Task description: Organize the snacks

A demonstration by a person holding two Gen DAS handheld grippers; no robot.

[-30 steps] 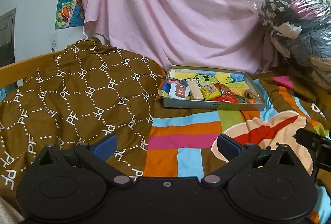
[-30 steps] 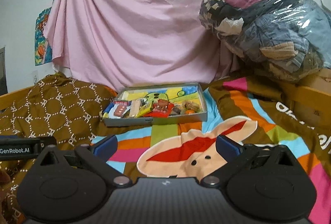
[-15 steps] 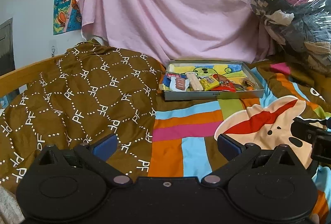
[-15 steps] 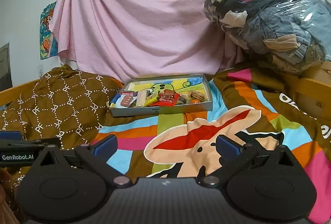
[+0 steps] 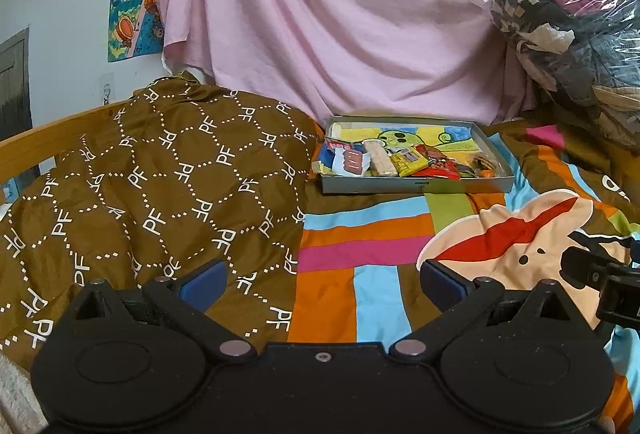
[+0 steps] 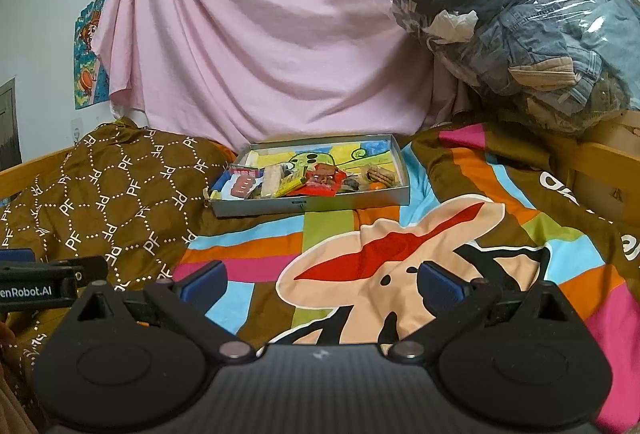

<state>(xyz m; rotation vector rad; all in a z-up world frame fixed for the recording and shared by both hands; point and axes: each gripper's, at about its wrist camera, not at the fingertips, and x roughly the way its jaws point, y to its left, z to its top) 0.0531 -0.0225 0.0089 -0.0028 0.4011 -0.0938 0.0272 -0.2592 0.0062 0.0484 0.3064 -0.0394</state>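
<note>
A shallow grey box (image 5: pixel 416 187) with a cartoon-printed bottom lies on the bed, well ahead of both grippers; it also shows in the right wrist view (image 6: pixel 312 203). Along its near side lie several snacks: a blue-white pack (image 5: pixel 350 161), a beige bar (image 5: pixel 380 161), a yellow pack (image 5: pixel 408 161), a red pack (image 6: pixel 322 181) and cookies (image 6: pixel 380 175). My left gripper (image 5: pixel 322 280) is open and empty. My right gripper (image 6: pixel 322 280) is open and empty. The right gripper's side shows at the left view's right edge (image 5: pixel 600 274).
A brown patterned quilt (image 5: pixel 160 185) is bunched on the left. A striped cartoon blanket (image 6: pixel 400 258) covers the bed. A plastic-wrapped bundle of clothes (image 6: pixel 520 29) sits at the back right. A pink sheet (image 5: pixel 340 21) hangs behind. A wooden bed rail (image 5: pixel 40 145) runs on the left.
Both views have shifted: the box now sits higher and looks slightly bigger, and more blanket shows before the grippers. Both grippers stay open and empty.
</note>
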